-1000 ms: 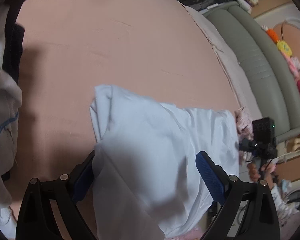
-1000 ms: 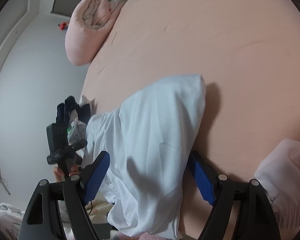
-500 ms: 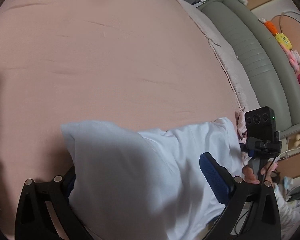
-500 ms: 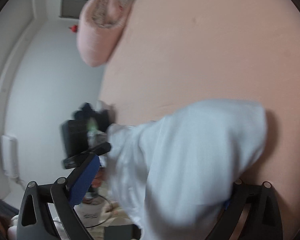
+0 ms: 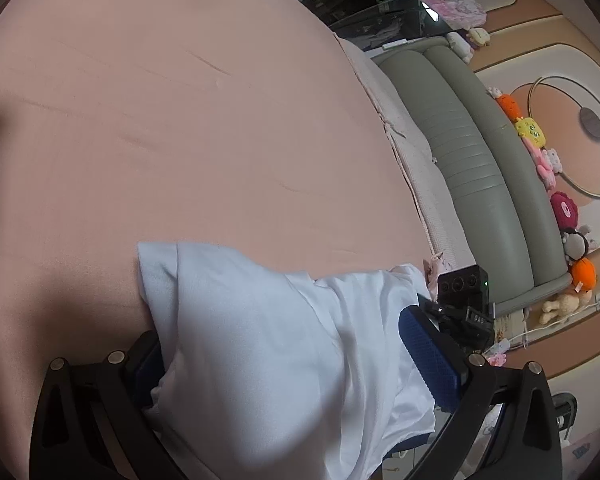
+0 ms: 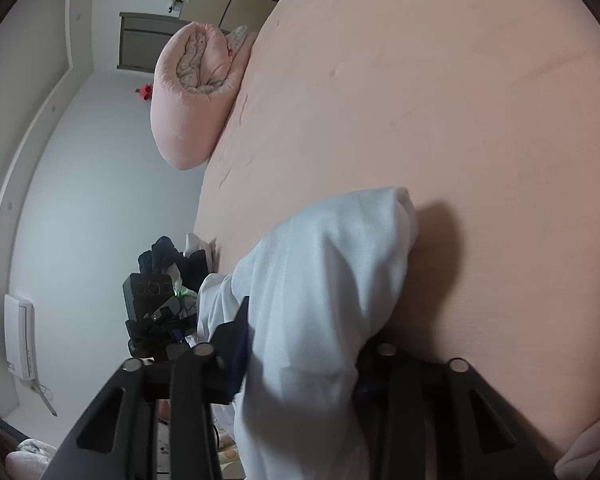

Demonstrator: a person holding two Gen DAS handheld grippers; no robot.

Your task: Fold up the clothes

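A white garment point(image 5: 268, 344) lies on the pink bed sheet point(image 5: 180, 120) at the near edge of the bed. My left gripper point(image 5: 288, 364) stands over it with its jaws wide apart; the cloth drapes between the blue pads point(image 5: 428, 356) and covers the left one. In the right wrist view the same white garment point(image 6: 320, 280) is bunched between the jaws of my right gripper point(image 6: 300, 356), which have closed in on the fold. Each gripper shows in the other's view: the right gripper point(image 5: 464, 304), the left gripper point(image 6: 152, 312).
A rolled pink quilt point(image 6: 196, 92) lies at the bed's far end. A dark pile of clothes point(image 6: 172, 260) sits at the bed edge. A grey-green padded headboard point(image 5: 472, 168) with plush toys point(image 5: 540, 152) runs along the right. Another pale garment point(image 6: 588, 444) lies at the lower right.
Both grippers moved forward over the bed, carrying the white garment. The right gripper's jaws narrowed onto the cloth. The patterned clothes at the left dropped out of the left wrist view.
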